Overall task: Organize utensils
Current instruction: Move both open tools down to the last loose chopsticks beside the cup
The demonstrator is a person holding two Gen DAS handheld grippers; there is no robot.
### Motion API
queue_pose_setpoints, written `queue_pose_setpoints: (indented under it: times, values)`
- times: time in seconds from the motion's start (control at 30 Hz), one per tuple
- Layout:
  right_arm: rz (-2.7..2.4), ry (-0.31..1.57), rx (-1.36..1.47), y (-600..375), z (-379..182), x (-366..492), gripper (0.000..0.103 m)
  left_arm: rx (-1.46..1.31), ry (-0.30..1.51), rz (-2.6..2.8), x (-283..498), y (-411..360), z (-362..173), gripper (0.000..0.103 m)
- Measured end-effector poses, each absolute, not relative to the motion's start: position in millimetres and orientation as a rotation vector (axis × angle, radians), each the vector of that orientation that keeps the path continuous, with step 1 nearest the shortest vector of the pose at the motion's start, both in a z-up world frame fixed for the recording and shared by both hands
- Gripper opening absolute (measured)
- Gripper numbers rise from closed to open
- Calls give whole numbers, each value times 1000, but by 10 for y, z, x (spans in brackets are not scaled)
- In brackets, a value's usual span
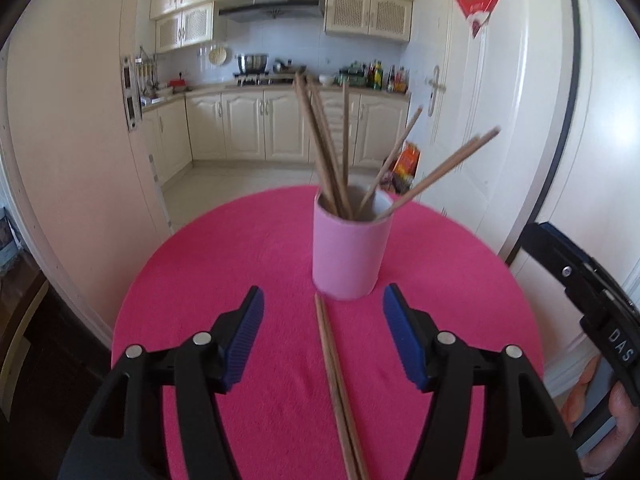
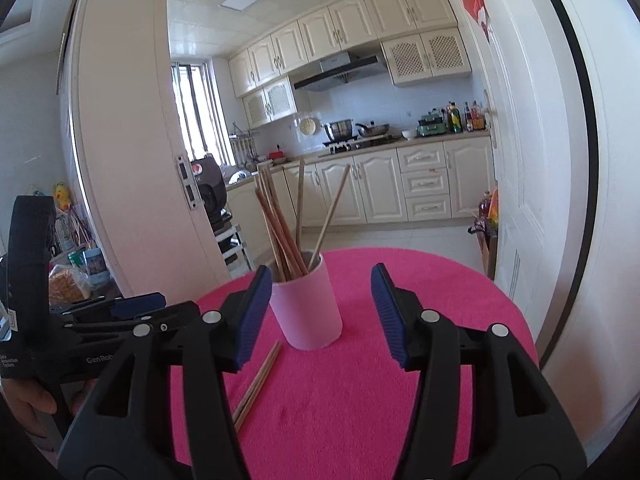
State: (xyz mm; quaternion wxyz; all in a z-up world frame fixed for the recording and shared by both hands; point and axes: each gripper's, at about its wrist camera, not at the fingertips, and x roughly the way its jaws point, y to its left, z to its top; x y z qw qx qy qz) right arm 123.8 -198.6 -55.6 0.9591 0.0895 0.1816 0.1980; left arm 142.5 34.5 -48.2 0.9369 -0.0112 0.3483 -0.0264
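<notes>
Picking up the pair of brown wooden chopsticks (image 1: 338, 384) that lies flat on the round table with a bright pink cloth (image 1: 208, 264) seems to be the step in hand. Its far end is just beside the foot of the pale pink cylindrical cup (image 1: 350, 252), which already holds several chopsticks leaning in different directions.

The left gripper (image 1: 323, 334) is wide open with nothing in its grip, and the pair lies on the cloth between its blue pads, so it is well lined up. The right gripper (image 2: 322, 316) is open too and empty, with the cup ahead of it.

To do this well, I think the left gripper should go low, close on both sticks together, and lift without bumping the cup.
</notes>
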Motion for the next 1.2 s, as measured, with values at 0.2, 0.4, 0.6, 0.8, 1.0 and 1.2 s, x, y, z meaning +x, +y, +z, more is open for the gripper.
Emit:
queue_pose_setpoints:
  times: [0.2, 0.4, 0.6, 0.8, 1.0, 1.2]
  values:
    - [423, 604, 169, -1841, -956, 1403, 55, -75, 1064, -36, 1652, 553, -1112, 61]
    - [436, 690, 144, -1766, -1133, 1448, 55, -117, 1146, -24, 1710, 613, -1380, 61]
    - [431, 711, 152, -1794, -1148, 1475, 57, -95, 1149, -22, 1747, 567, -1432, 61]
    - [437, 726, 158, -1797, -1183, 1493, 58, -31, 1163, 18, 1835, 446, -1424, 66]
    - [437, 744, 151, -1800, -1176, 1522, 58, 25, 1188, 40, 1882, 345, -1414, 64]
    - [430, 805, 107, -1717, -1179, 1589, 58, -37, 1163, 27, 1759, 511, -1368, 22]
